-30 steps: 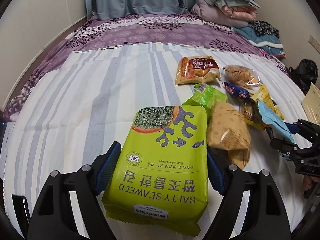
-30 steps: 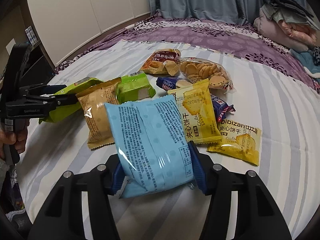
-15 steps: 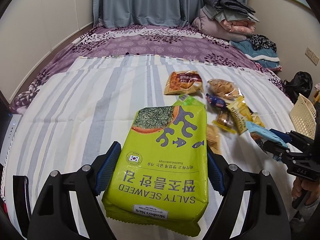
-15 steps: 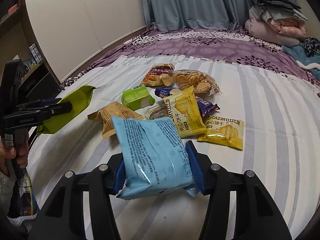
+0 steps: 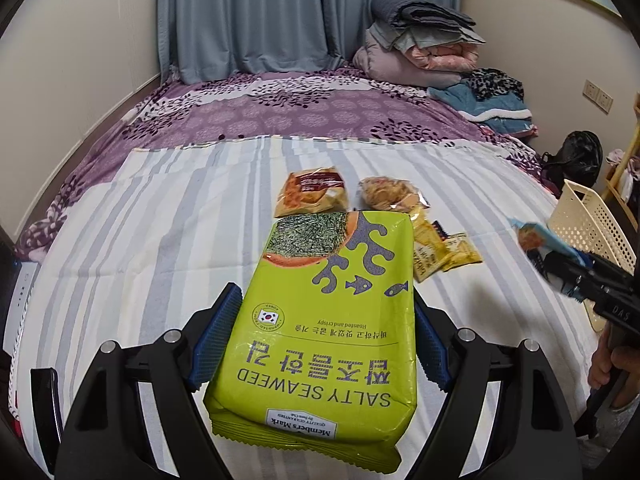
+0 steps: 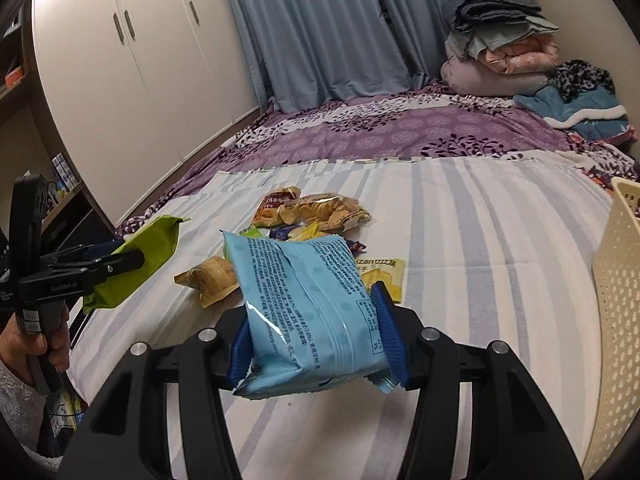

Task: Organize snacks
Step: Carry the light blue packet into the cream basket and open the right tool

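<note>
Snacks are split between my two grippers and the striped bedspread (image 5: 168, 240). My left gripper (image 5: 322, 344) has its blue pads clamped on both sides of the green seaweed pack (image 5: 328, 320), lifted clear of the bed. My right gripper (image 6: 316, 340) is squeezing the light blue bag (image 6: 304, 308) between its pads, also off the bed. On the bedspread beyond I see the loose pile: an orange packet (image 5: 310, 196), a clear bag of biscuits (image 6: 324, 212), yellow cracker packs (image 5: 444, 252) and a tan packet (image 6: 208, 280). A cream perforated basket (image 6: 618, 320) stands at my right, just beside the blue bag
</note>
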Demonstrator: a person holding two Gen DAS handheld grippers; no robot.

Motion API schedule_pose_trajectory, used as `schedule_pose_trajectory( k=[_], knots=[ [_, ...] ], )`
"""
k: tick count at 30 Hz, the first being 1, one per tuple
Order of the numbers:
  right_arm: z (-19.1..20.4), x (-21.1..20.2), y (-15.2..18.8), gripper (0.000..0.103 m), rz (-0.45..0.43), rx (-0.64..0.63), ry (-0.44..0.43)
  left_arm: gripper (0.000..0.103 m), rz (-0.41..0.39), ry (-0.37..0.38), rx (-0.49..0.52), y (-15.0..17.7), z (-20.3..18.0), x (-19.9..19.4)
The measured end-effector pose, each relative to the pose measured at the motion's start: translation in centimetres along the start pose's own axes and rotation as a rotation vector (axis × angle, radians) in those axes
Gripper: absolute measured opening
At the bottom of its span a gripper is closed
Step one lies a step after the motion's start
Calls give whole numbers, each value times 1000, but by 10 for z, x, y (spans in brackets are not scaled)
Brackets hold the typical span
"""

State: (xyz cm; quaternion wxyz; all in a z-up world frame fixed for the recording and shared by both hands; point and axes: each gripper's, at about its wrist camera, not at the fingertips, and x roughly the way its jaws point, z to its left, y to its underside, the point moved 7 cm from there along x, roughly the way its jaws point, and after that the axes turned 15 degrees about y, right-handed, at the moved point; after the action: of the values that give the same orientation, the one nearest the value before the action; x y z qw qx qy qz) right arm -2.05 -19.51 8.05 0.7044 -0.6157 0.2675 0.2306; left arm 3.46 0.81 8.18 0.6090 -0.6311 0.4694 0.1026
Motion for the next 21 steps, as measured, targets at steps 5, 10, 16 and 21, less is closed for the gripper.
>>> schedule_pose_trajectory(
  k=[5, 10, 16, 21],
  knots=[
    [-43, -28, -12, 54, -68, 80, 64, 81, 0, 24, 43, -8, -27, 4],
    [-93, -59, -19, 54, -133, 158, 149, 81, 1, 51, 84, -15, -51, 9],
    [-157, -91, -16, 54, -185, 240, 263, 81, -4, 82, 128, -23, -82, 13],
    [-202, -107, -3, 54, -199, 308, 353, 81, -8, 108, 167, -32, -107, 16]
  ],
)
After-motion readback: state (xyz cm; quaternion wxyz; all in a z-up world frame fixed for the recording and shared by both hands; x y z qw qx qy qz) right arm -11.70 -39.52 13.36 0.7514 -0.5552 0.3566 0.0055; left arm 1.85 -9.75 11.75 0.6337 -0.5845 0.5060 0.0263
